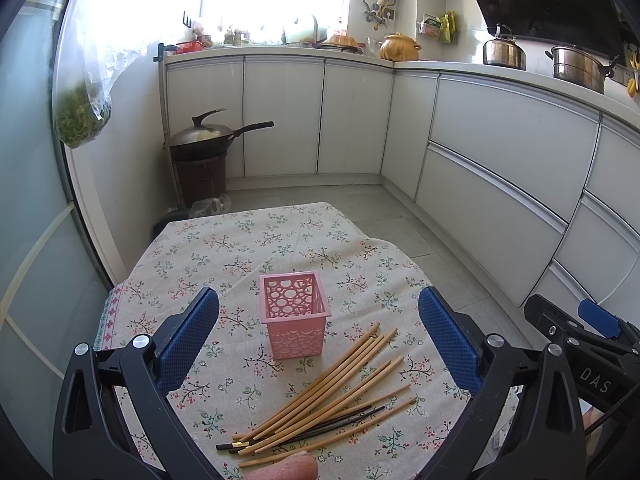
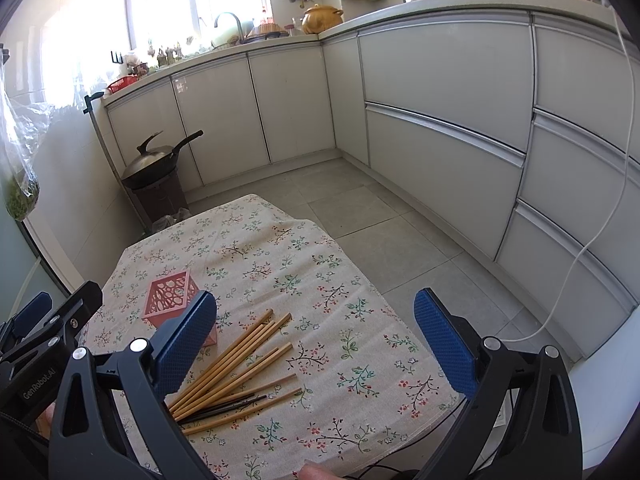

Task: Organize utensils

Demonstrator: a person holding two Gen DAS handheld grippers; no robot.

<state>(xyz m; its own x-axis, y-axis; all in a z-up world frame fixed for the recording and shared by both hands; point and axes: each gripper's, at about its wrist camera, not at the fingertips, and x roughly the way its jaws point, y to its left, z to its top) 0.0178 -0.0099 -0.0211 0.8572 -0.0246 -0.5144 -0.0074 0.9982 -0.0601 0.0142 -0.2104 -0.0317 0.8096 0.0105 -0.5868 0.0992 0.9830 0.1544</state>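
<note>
A small table (image 1: 280, 232) draped in a floral cloth stands in a kitchen, its far edge and right edge dropping to bare grey floor tiles (image 2: 360, 216) before the white cabinets (image 1: 500, 152). Both tools hang above the near side of the table pointing forward, the left gripper (image 1: 318, 340) with jaws spread wide and holding nothing, the right gripper (image 2: 316, 344) likewise splayed and unloaded over the cloth. A pink plastic basket (image 1: 294, 314), square with a pierced circle pattern, stands upright near mid-table, and just beside it toward the near edge lies a loose fan of slim bamboo chopsticks (image 1: 332, 392) crossed with thin black chopsticks (image 1: 320, 428).
</note>
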